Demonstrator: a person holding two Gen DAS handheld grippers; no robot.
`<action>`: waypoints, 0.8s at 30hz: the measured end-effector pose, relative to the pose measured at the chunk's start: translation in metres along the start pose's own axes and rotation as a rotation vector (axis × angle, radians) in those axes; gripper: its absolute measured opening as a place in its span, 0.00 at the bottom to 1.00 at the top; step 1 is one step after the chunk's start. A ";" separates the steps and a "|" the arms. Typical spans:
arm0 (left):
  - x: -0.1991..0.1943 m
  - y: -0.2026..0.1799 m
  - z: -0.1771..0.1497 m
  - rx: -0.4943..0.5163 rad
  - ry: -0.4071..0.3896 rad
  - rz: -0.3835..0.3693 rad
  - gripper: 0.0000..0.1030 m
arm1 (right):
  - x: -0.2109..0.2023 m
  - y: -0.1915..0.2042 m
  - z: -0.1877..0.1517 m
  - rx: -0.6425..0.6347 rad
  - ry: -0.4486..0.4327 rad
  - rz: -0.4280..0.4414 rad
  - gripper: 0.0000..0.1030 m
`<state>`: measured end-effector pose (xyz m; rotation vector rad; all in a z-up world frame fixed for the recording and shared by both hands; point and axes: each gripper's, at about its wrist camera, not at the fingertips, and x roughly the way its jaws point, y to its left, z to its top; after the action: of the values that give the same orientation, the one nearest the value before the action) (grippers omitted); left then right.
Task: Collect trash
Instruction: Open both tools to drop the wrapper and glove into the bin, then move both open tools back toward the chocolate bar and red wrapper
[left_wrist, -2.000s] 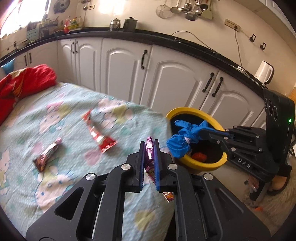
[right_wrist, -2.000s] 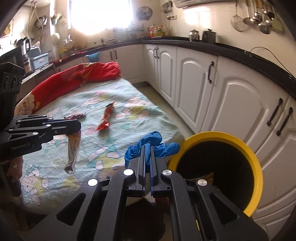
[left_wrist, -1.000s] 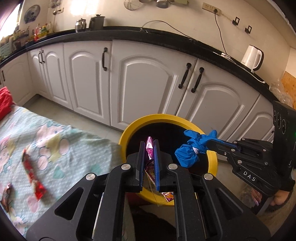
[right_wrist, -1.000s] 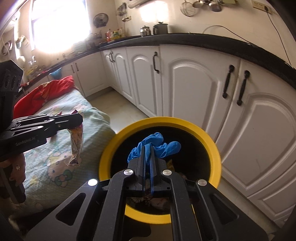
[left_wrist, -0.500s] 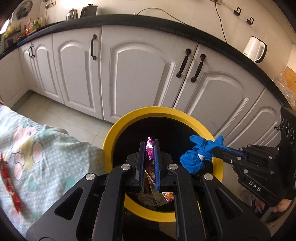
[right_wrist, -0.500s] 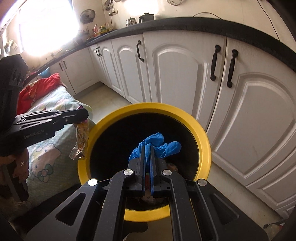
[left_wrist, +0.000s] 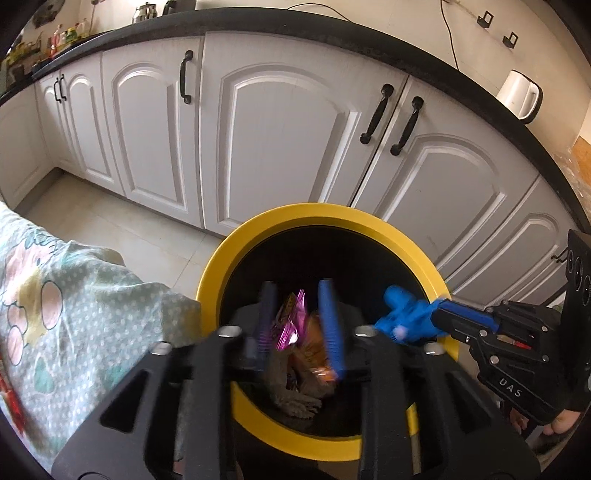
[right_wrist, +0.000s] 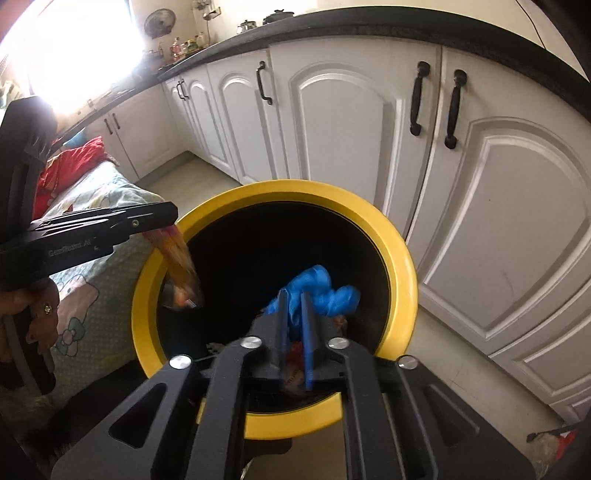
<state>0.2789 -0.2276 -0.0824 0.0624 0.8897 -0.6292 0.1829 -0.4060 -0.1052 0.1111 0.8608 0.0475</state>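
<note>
**Two grippers releasing trash over a yellow-rimmed bin**

Left wrist view. The left gripper points down into the trash bin, a black-lined tub with a yellow rim standing on the tiled floor before white cabinet doors. Its blue-padded fingers have just been opening and now stand apart; the pink foil wrapper lies in the gap between them, blurred, with no pad pressing on it, above crumpled wrappers at the bin's bottom. At right, the right gripper reaches over the rim with the blue glove at its tips. Only this view shows the white kettle on the dark counter and the bin's contents.

Right wrist view. The right gripper likewise aims into the bin. Its fingers have just been opening and are parted a little; the glove sits bunched between and beyond them, and whether a pad touches it cannot be told. At left, the left gripper is seen side-on over the rim, the wrapper hanging slantwise below its tips, inside the bin's mouth. Only this view shows the person's hand on the left gripper's handle, the bed with its cartoon-print sheet beside the bin, the red blanket, and the bright window.
</note>
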 end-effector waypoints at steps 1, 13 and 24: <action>-0.001 0.001 0.000 -0.003 -0.003 0.003 0.36 | -0.001 -0.001 0.000 0.008 -0.003 0.003 0.32; -0.034 0.005 0.001 -0.006 -0.081 0.051 0.89 | -0.018 0.002 0.002 0.027 -0.056 -0.012 0.58; -0.062 0.020 -0.005 -0.036 -0.120 0.087 0.90 | -0.031 0.016 0.010 0.008 -0.110 -0.038 0.69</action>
<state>0.2568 -0.1797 -0.0436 0.0304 0.7777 -0.5303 0.1703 -0.3936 -0.0734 0.1042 0.7528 0.0021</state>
